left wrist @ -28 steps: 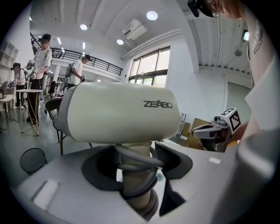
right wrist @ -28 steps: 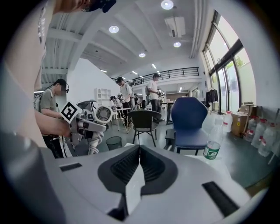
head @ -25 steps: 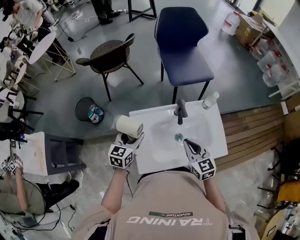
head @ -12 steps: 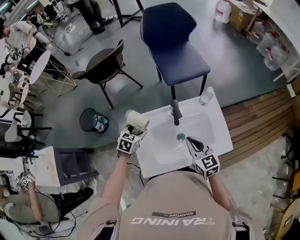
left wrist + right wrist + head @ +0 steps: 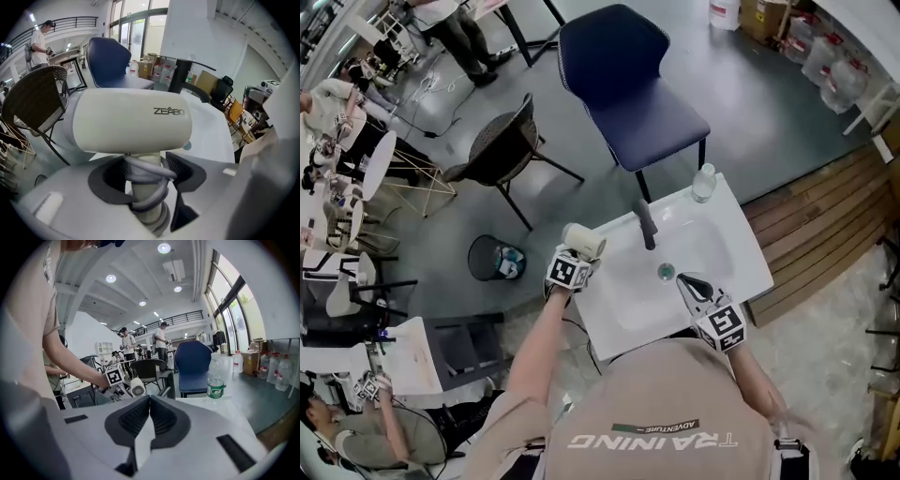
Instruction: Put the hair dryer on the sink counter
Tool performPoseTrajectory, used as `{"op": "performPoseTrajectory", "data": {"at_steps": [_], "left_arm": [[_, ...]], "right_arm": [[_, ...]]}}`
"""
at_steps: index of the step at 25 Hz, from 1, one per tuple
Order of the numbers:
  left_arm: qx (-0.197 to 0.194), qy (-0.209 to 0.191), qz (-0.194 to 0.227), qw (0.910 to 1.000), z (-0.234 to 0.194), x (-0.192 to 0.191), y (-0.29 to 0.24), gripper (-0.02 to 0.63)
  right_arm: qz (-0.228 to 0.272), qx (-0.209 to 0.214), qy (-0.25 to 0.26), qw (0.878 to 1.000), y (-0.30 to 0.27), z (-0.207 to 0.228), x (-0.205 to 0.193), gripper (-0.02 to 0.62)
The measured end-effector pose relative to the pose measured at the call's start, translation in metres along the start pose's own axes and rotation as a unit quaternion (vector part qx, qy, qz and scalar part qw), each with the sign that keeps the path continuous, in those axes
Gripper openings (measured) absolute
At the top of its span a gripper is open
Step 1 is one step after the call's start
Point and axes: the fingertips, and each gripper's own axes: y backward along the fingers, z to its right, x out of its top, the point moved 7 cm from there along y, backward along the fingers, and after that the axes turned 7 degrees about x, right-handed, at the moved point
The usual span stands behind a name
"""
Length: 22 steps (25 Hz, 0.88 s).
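Hair dryer (image 5: pixel 131 119) clamped by its cord-wrapped handle in the left gripper (image 5: pixel 146 171), jaws spread wide to either side of the handle and pressing on it. Cream barrel lying crosswise above the jaws, lettering ZEABO on its side. Poised at the left rear corner of the white sink counter (image 5: pixel 741 267), right by the edge; impossible to tell whether touching the top. Just beyond, black faucet (image 5: pixel 645 225) and round drain (image 5: pixel 666 272) in the basin. Right gripper (image 5: pixel 692 284) low over the counter's near edge, well apart from the dryer, jaws pressed together with nothing between. Clear water bottle (image 5: pixel 703 183) upright on the far right corner. Past the counter, blue chair (image 5: pixel 628 75), dark wicker chair (image 5: pixel 502 145) and round waste bin (image 5: pixel 495 258) on the grey floor.
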Motion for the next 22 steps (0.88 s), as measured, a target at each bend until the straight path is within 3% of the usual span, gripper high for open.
{"op": "performPoseTrajectory", "data": {"at_steps": [6, 22], "left_arm": [[-0.003, -0.021, -0.053, 0.9983, -0.002, 0.005, -0.021, 0.244], [0.004, -0.062, -0.114, 0.9915, -0.004, 0.009, -0.052, 0.244]], "right_arm": [[0.001, -0.02, -0.004, 1.0, 0.009, 0.005, 0.0, 0.006], [-0.009, -0.017, 0.008, 1.0, 0.002, 0.002, 0.005, 0.006]]}}
